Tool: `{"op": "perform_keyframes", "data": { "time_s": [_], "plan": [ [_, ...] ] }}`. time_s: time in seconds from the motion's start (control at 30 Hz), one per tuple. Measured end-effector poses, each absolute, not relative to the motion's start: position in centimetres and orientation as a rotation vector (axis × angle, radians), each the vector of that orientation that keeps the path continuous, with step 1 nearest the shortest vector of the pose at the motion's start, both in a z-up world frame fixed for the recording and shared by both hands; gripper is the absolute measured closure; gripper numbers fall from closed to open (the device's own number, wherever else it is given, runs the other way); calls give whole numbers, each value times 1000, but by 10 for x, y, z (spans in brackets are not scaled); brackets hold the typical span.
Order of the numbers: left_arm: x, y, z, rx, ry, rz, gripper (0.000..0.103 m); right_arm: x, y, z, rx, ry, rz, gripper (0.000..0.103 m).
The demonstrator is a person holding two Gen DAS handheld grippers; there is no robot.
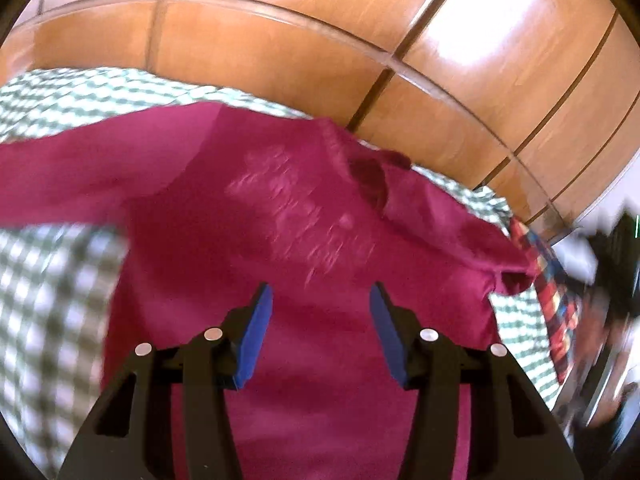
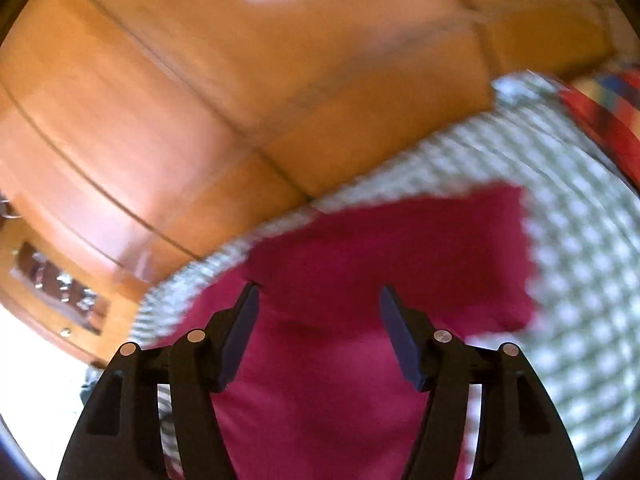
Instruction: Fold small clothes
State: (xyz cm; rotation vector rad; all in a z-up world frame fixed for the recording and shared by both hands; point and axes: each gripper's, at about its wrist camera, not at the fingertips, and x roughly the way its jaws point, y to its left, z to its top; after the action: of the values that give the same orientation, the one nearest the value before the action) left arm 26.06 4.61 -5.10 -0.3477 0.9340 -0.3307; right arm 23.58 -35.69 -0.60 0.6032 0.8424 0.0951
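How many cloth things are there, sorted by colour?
Magenta shirt: 1
Green-and-white checked cloth underneath: 1
Multicoloured striped fabric at the edge: 1
Total: 3

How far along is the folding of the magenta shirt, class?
Done: the magenta cotton shirt lies spread on the green-and-white checked cloth. In hand: nothing; the left gripper and right gripper hover open above it. Left: every fold.
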Motion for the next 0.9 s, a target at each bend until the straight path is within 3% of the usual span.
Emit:
{"op": "perform_keyframes", "data": {
  "time_s": [0.17, 0.4, 0.43, 0.47, 0.53, 0.9],
  "plan": [
    [318, 3, -54, -350, 977, -401, 57, 188, -375, -50, 602, 929, 42, 41],
    [389, -60, -81, -337, 1099, -411, 57, 167, -387, -65, 585, 957, -22, 41],
    [393, -66, -84, -334, 1107, -407, 62, 168, -393, -67, 594, 955, -31, 41],
    [396, -72, -85, -329, 1108, -404, 79, 169, -397, -69, 604, 951, -45, 41],
    [399, -85, -80, -308, 1108, -406, 93, 174, -405, -73, 613, 945, -76, 41],
    [369, -31, 54, -407, 765, -489, 94, 231, -403, -69, 641, 885, -102, 41]
  ]
}}
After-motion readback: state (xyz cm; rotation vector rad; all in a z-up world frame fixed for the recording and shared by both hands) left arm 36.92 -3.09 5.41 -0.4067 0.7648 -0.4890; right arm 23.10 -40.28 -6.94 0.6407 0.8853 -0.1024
